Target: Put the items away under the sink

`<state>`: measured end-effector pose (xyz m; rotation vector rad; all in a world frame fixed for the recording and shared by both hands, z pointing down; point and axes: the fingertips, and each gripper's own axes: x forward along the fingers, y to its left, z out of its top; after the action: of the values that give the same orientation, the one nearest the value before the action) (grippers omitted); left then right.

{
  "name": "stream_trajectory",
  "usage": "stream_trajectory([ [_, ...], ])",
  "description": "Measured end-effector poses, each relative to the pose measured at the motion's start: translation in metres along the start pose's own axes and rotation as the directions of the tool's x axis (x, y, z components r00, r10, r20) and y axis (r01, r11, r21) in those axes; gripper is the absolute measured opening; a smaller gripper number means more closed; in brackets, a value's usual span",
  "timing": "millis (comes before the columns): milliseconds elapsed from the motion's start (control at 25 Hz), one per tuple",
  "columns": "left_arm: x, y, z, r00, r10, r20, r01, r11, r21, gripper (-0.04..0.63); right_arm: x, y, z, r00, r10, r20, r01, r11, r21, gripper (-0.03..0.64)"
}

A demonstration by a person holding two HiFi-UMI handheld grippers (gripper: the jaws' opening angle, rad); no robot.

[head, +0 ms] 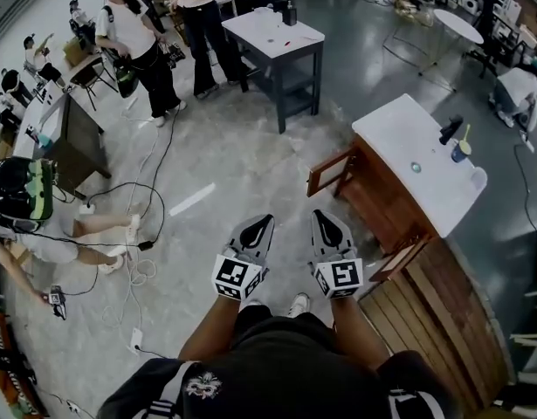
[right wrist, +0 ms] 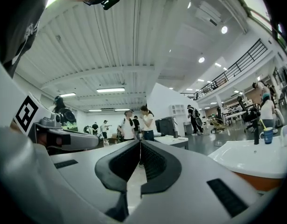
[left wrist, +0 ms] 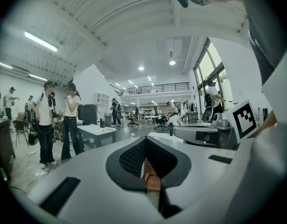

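The left gripper (left wrist: 144, 140) grips a small brown-and-white thing (left wrist: 150, 177); the right gripper (right wrist: 140, 143) is clenched empty, near the sink cabinet (head: 382, 206).

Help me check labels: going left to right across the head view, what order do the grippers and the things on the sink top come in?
left gripper → right gripper → drain → blue cup

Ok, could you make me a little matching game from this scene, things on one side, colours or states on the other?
Things:
1 cup
2 cupboard door
3 right gripper
4 tap

Colours or states:
A jaws closed together
B blue
C black
D swung open

Pairs: 1-B; 2-D; 3-A; 4-C
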<state>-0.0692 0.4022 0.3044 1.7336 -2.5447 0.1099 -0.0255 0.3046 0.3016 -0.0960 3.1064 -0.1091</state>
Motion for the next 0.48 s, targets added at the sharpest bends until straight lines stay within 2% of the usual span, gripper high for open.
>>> stream_trajectory([
  [200,0.039,0.009,-0.007,0.998,-0.055,-0.008,0.055,0.998,-0.024,0.000,0.016,-0.028,-0.011,0.998,-0.057,-0.020,0.057,0.998,-0.002,0.023],
  [360,0.080,0.021,-0.007,0.992,-0.127,-0.001,0.127,0.991,-0.038,0.000,0.037,-0.051,-0.012,0.992,-0.122,-0.036,0.122,0.992,-0.023,0.023],
  [480,0.113,0.035,-0.004,0.981,-0.195,0.009,0.195,0.981,-0.014,0.000,0.062,-0.068,-0.008,0.984,-0.175,-0.027,0.174,0.984,-0.030,0.023],
])
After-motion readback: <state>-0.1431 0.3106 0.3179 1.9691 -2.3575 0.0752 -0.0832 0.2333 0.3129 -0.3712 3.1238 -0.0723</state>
